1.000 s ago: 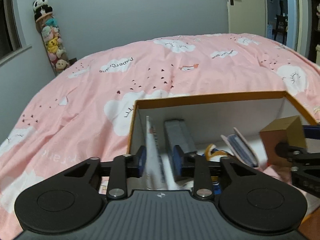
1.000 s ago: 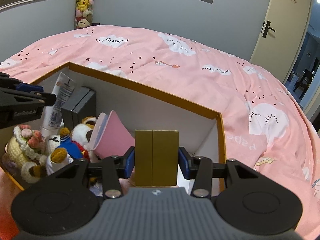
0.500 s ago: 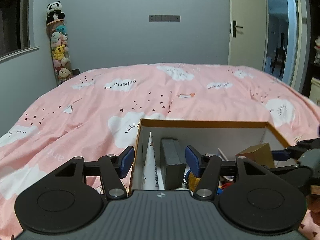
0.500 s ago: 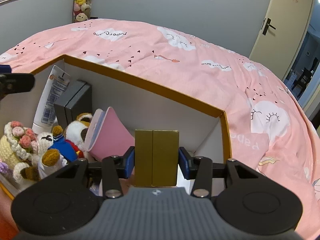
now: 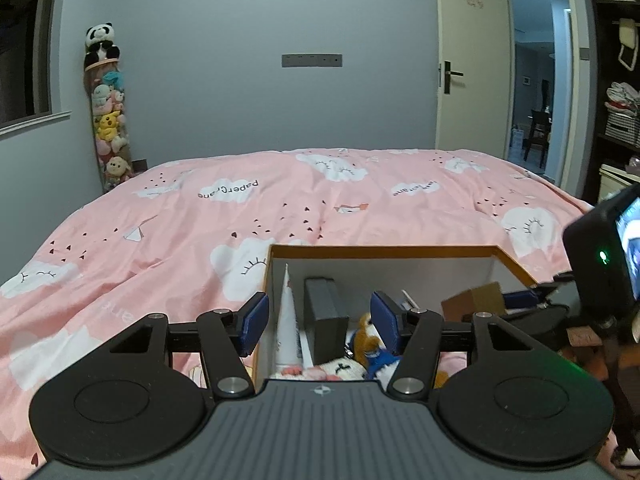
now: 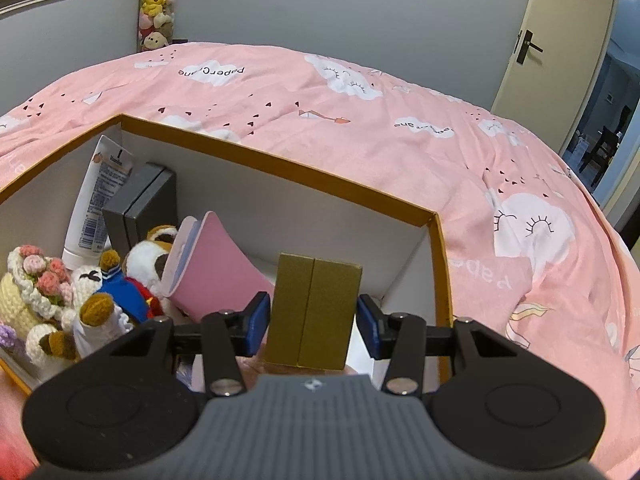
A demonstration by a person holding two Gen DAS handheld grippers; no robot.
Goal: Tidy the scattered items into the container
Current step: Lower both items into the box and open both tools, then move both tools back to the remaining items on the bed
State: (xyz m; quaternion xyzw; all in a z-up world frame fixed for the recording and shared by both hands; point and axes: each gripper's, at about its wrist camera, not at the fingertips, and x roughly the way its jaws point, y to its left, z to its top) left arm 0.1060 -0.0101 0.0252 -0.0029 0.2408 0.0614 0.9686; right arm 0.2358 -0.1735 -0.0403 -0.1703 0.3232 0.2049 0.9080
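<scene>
An orange-rimmed white box sits on the pink bed. Inside stand a white tube, a dark grey case, a pink pouch, plush toys and a crochet flower piece. My right gripper is opening around a gold carton that stands upright in the box's right part, with slim gaps at both pads. My left gripper is open and empty, drawn back above the near left corner of the box. The tube and case show beyond it.
The pink cloud-print duvet spreads on all sides of the box. A tall stack of plush toys stands by the far wall. A door is open at the right beside shelves. The right gripper's camera is close by.
My left gripper let go of the white tube, opened wide and pulled back and up from the box. The right gripper stayed put and its pads eased off the gold carton.
</scene>
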